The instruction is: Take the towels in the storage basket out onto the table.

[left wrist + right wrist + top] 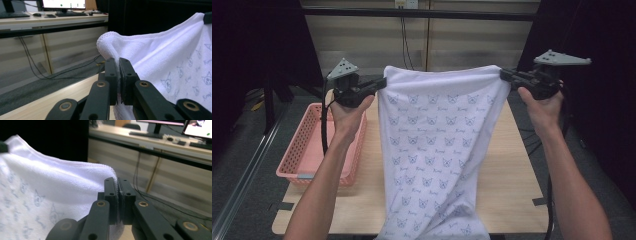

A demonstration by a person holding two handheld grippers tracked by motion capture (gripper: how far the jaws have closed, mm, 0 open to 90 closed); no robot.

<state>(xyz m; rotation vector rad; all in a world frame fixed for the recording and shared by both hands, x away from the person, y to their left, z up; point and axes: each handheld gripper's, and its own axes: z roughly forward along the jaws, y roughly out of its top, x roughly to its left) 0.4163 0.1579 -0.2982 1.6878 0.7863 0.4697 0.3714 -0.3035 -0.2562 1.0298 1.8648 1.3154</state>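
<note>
A white towel (434,145) printed with small blue cat faces hangs spread out above the wooden table (507,170). My left gripper (382,83) is shut on its upper left corner and my right gripper (504,75) is shut on its upper right corner, both held high by the person's hands. In the left gripper view the towel (160,55) bunches over the left gripper (118,62), pinched between the closed jaws. The right gripper view has the towel's hemmed edge (62,180) running into the right gripper (117,182), clamped the same way. The towel's lower end drops past the table's near edge.
A pink plastic basket (307,145) sits on the table's left side, below my left hand. Behind the table run a dark rail and wall panels with hanging cables (404,40). Desks with monitors and keyboards (62,10) stand in the background.
</note>
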